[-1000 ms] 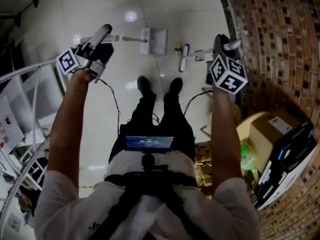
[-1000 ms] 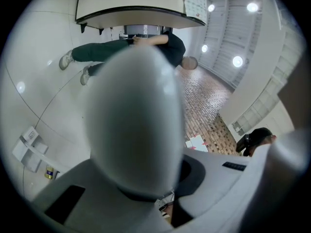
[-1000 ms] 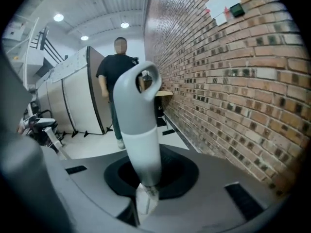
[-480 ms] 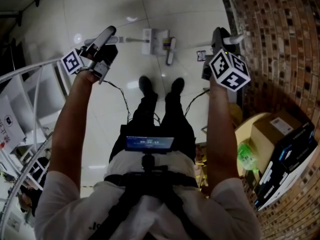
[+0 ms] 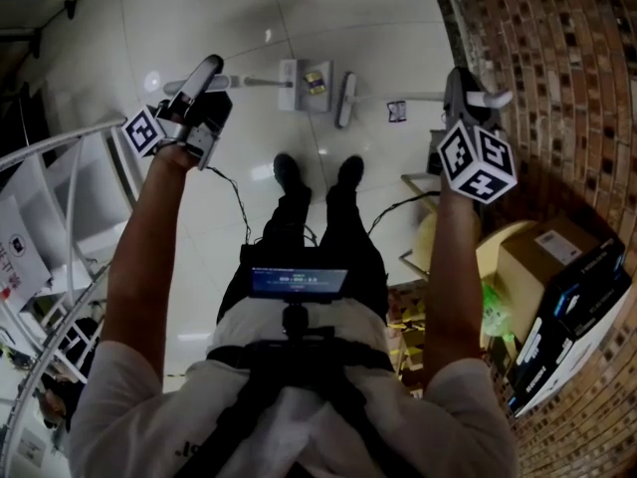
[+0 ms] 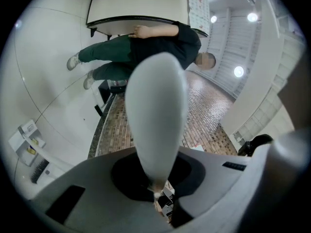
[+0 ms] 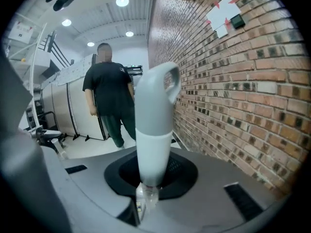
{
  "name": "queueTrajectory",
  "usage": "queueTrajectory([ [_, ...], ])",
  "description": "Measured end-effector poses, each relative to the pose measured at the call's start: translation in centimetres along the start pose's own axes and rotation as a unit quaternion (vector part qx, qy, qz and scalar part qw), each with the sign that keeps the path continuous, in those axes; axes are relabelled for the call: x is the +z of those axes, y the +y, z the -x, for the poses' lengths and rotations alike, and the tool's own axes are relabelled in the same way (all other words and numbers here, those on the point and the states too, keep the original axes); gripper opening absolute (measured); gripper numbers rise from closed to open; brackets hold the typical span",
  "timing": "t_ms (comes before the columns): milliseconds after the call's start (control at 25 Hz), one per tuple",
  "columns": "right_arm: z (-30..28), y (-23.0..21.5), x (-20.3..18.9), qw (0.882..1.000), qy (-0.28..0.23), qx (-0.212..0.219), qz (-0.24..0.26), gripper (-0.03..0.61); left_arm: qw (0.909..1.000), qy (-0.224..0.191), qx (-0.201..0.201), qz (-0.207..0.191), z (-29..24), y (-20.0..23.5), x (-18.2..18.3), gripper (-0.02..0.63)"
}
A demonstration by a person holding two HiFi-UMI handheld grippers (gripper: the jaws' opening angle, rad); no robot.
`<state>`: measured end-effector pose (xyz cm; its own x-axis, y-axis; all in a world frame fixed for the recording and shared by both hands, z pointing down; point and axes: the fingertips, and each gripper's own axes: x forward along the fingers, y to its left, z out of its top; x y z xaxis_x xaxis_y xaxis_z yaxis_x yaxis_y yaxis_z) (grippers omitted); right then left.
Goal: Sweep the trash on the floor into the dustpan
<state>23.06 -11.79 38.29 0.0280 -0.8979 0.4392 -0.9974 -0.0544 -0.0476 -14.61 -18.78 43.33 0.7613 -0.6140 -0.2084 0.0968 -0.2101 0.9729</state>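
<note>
A white dustpan point(image 5: 299, 83) lies on the pale tiled floor ahead of my feet, with a small yellow piece of trash point(image 5: 315, 80) on it. Its long handle point(image 5: 249, 80) runs left into my left gripper point(image 5: 197, 90), which is shut on the white grip point(image 6: 155, 115). The broom head point(image 5: 345, 99) stands right against the pan's right side. My right gripper point(image 5: 460, 93) is shut on the broom's grey looped handle point(image 7: 154, 125). A second scrap, a small label point(image 5: 396, 111), lies on the floor right of the broom head.
A curved brick wall point(image 5: 557, 78) closes the right side, with cardboard boxes point(image 5: 542, 257) at its foot. White railings point(image 5: 60, 167) stand on the left. Cables point(image 5: 231, 202) trail by my shoes point(image 5: 287, 170). Another person point(image 7: 111, 98) stands further off.
The broom head has swept left up to the dustpan, and the yellow trash now lies on the pan. My right hand has shifted right. The left gripper has hardly moved.
</note>
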Motion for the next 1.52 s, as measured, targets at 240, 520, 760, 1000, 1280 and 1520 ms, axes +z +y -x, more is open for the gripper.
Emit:
queueTrajectory([
  [240,3.7,-5.5,1.0,0.996,0.010,-0.035,0.081,0.038,0.9998,-0.017,0.000,0.009,-0.1,-0.1,-1.3,0.012],
  [520,5.2,-13.0,0.1,0.987,0.038,-0.087,0.133,0.037,0.9996,-0.026,0.002,0.013,-0.1,0.0,-2.3,0.014],
  [760,2.2,-14.3,-4.6,0.977,0.097,-0.085,0.169,0.037,0.9996,-0.025,0.007,0.006,0.0,-0.1,-2.5,0.014],
  [1000,-0.3,-11.7,-8.4,0.988,0.110,-0.082,0.071,0.038,0.9997,-0.024,0.007,0.004,0.0,-0.1,-3.0,0.014],
  [1280,0.6,-11.8,-8.5,0.987,0.086,-0.136,-0.020,0.041,0.9998,-0.019,0.004,0.005,0.0,-0.2,-3.4,0.014],
  [1520,1.3,-11.4,-7.6,0.983,0.064,-0.155,-0.069,0.043,0.9998,-0.019,-0.004,0.009,0.0,-0.4,-3.4,0.015],
])
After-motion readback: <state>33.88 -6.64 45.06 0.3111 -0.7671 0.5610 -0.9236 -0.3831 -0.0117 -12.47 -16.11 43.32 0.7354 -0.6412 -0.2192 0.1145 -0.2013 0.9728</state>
